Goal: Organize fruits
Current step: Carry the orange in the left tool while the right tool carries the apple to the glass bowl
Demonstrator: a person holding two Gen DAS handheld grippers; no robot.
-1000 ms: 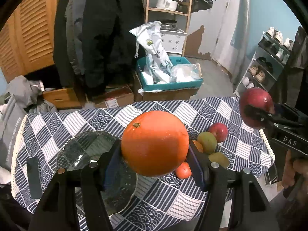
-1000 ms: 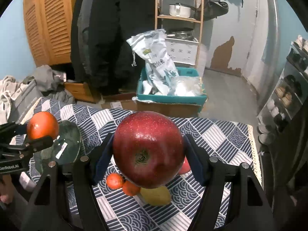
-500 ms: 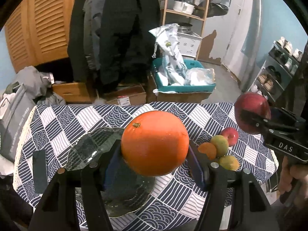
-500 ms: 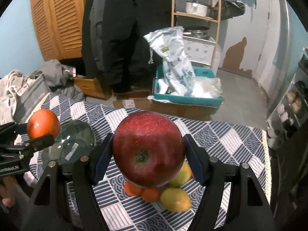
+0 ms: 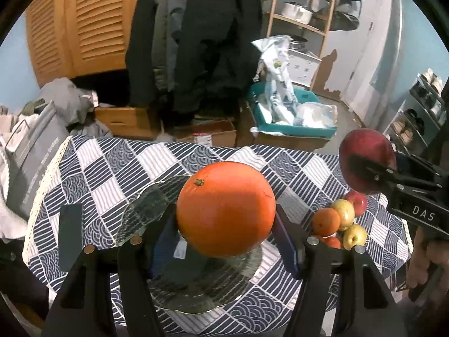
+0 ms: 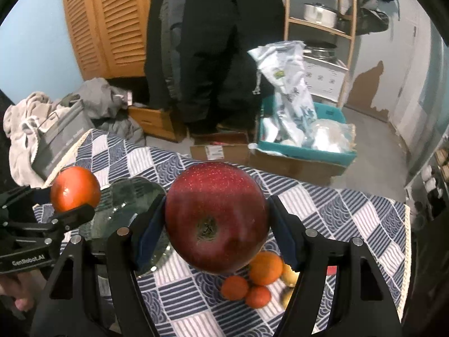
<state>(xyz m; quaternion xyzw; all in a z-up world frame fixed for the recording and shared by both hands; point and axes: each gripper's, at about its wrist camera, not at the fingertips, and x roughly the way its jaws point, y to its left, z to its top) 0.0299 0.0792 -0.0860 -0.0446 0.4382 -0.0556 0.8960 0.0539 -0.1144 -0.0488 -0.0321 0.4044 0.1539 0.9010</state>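
Carry step, both hands loaded. My left gripper [image 5: 226,224] is clamped on the big round orange [image 5: 226,209], blue pads pressed to its two sides, stem scar up and slightly left. My right gripper [image 6: 216,230] is clamped on the large dark red apple [image 6: 216,216], pads on both flanks, calyx end facing the camera. Both fruits sit squarely between the jaws, bulging forward past the fingertips — no gap visible at either pad.

The orange hangs above the round clear glass plate [image 5: 202,289] on the blue-and-white patterned tablecloth [image 5: 112,168]; the plate looks empty. In the right wrist view the apple hangs over the cloth just right of that plate, above the loose pile of small fruit [image 6: 258,278] — oranges, tangerines, yellow-green apples. From the left view the same pile [image 5: 339,221] lies well right of the plate, with a small red apple [image 5: 357,202] at its back.

My read: nothing is placed yet, so the task is early. Next move calls for lowering the orange onto the plate's middle and opening only once it rests — round fruit on smooth glass will likely roll. The apple should follow beside it, coming in from the right so the two grippers don't clash. A dark flat rectangular object [image 5: 70,236] lies left of the plate; I can't tell what it is.
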